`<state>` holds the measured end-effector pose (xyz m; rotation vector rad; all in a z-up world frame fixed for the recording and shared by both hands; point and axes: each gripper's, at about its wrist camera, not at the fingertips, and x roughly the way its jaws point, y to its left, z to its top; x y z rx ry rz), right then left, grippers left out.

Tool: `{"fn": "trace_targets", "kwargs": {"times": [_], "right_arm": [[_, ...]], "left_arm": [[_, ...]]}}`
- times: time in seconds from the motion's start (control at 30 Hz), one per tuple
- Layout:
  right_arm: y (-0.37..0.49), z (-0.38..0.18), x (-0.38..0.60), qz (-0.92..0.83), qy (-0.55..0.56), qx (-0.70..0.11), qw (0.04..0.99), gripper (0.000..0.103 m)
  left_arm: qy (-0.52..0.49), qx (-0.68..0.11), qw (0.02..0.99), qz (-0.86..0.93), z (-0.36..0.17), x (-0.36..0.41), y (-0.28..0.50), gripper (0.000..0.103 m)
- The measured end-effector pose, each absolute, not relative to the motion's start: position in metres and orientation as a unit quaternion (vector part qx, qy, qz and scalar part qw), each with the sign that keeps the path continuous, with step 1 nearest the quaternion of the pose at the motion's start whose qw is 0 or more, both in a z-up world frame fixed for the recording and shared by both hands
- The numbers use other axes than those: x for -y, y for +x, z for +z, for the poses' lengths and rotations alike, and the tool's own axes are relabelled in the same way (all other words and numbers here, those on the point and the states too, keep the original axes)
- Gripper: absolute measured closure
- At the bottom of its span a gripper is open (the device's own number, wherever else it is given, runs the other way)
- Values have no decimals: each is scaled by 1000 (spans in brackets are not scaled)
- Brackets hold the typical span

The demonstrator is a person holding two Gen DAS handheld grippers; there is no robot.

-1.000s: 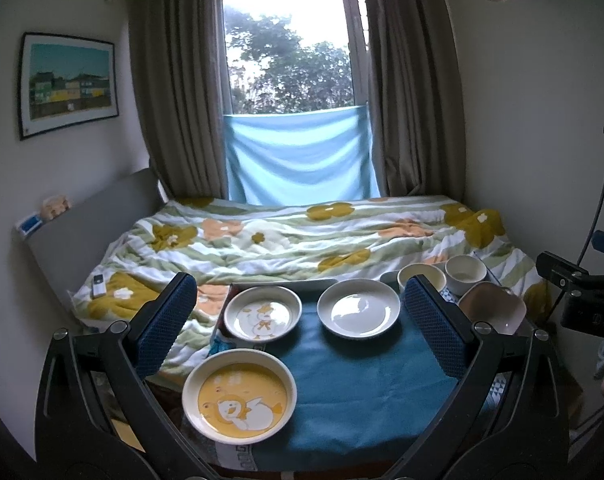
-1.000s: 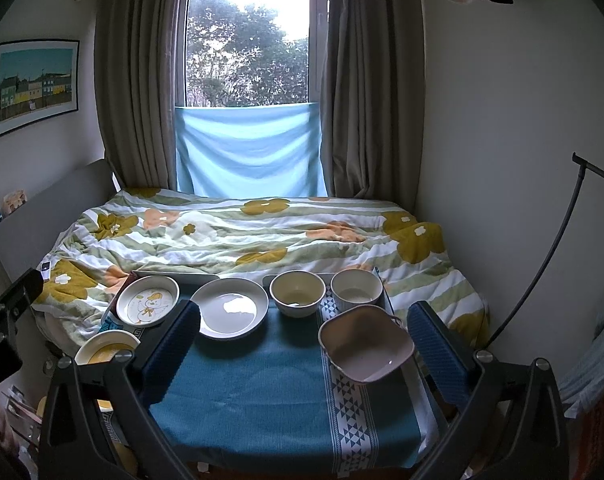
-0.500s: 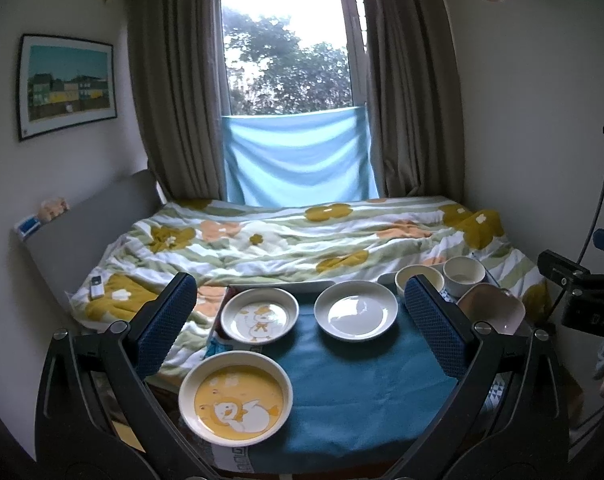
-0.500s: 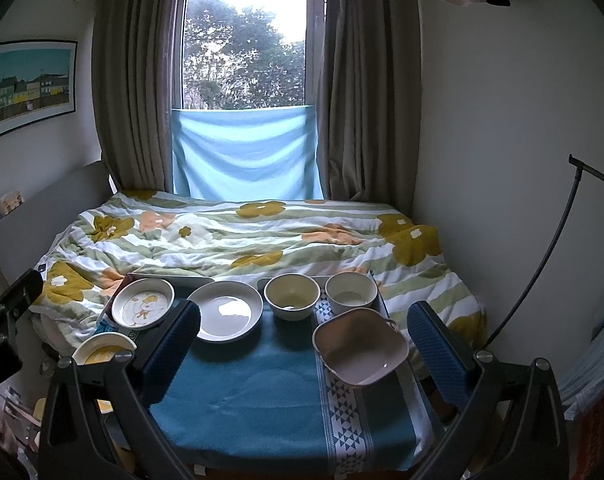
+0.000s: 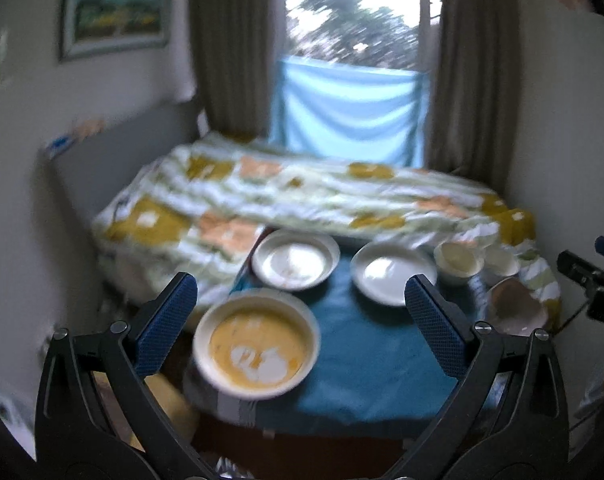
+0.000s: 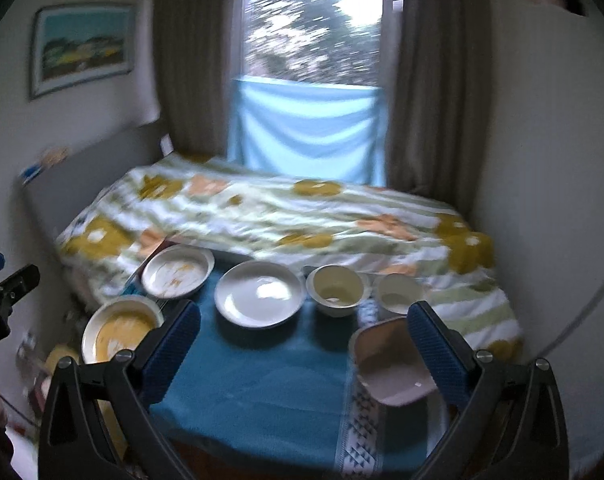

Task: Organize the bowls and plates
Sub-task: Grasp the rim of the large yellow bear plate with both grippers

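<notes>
A yellow duck-print plate (image 5: 258, 348) (image 6: 120, 330) lies at the near left of the teal-clothed table (image 5: 366, 364) (image 6: 262, 376). Behind it sit a white patterned plate (image 5: 295, 265) (image 6: 178, 271) and a plain white plate (image 5: 390, 270) (image 6: 260, 293). Two cream bowls (image 6: 336, 289) (image 6: 398, 293) stand to the right, with a pinkish square bowl (image 6: 394, 364) (image 5: 516, 306) at the near right. My left gripper (image 5: 302, 312) hovers open over the table's near left. My right gripper (image 6: 304, 340) hovers open above the table's near middle. Both views are blurred.
A bed with a flowered quilt (image 5: 302, 200) (image 6: 282, 216) runs right behind the table. Walls close in on both sides, with a curtained window (image 6: 314, 20) at the back. Something yellow (image 5: 170, 404) lies on the floor left of the table.
Both grippers have swung toward the table and tilted, so the dishes appear larger and nearer. The frames are now motion-blurred. Both grippers stay open.
</notes>
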<state>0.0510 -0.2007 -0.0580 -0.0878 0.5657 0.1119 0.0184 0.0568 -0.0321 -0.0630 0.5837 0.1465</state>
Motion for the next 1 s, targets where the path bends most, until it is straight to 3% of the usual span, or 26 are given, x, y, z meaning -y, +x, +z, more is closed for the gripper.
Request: {"fn": "trace_targets", "kwargs": {"times": [0.6,0.83,1.0], "right_arm": [[184,-207,53,294,-77,-432,849,2],[230,-264,-1,330,-92,-494,799,30],[250,-289,-19,346,-76,-525,774,40]], "left_arm": [[-179,-446,870,112,-212,-205,39,1],[-217,-492,840,69,-265,-225,78,21],[-241,-503,829,46,-283,-235,95,34]]}}
